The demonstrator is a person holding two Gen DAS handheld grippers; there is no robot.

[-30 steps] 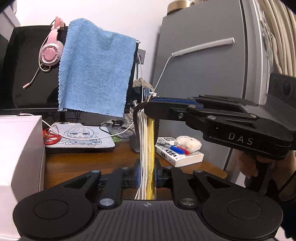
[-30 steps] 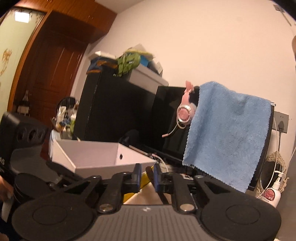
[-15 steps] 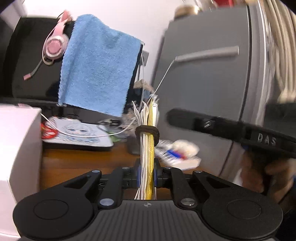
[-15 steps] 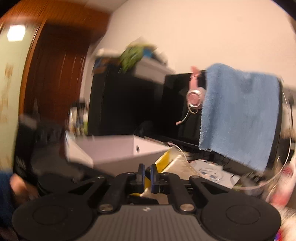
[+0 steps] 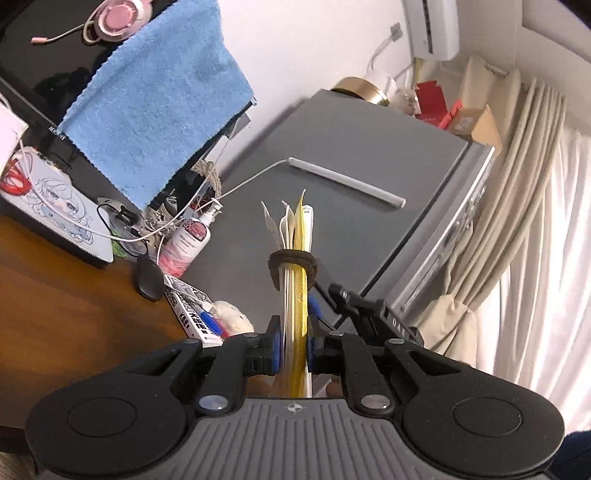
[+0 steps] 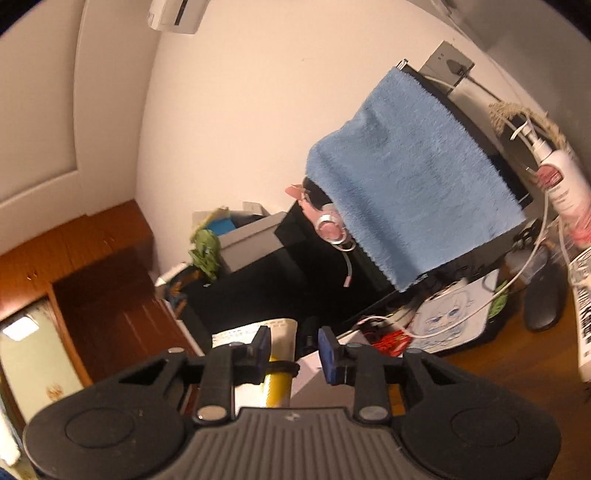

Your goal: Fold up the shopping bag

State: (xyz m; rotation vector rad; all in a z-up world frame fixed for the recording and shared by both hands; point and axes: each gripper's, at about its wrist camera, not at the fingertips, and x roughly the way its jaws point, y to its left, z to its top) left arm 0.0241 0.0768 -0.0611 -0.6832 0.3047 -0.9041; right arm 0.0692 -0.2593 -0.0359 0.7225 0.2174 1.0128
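The folded shopping bag (image 5: 295, 295), a flat bundle of white and yellow layers, stands on edge between the pads of my left gripper (image 5: 293, 343), which is shut on it. A brown elastic band (image 5: 291, 258) is wrapped around the bundle above the pads. One of the right gripper's fingers (image 5: 360, 308) shows low behind the bag, to its right. In the right wrist view the right gripper (image 6: 294, 347) has its jaws opening. The bag (image 6: 279, 384) and its band (image 6: 286, 367) sit by the left pad, and the right pad stands apart from them.
A blue towel (image 5: 147, 110) hangs over a black monitor with a pink headset (image 5: 118, 14). The wooden desk (image 5: 55, 295) carries a mouse (image 5: 147, 277), a lotion bottle (image 5: 188, 240), a book (image 5: 192, 314) and cables. A grey fridge (image 5: 351, 166) and curtains (image 5: 517, 221) stand to the right.
The right gripper has left the top of the bag, dropped low beside my left gripper and begun opening. The band now sits around the bundle. Both views have rolled.
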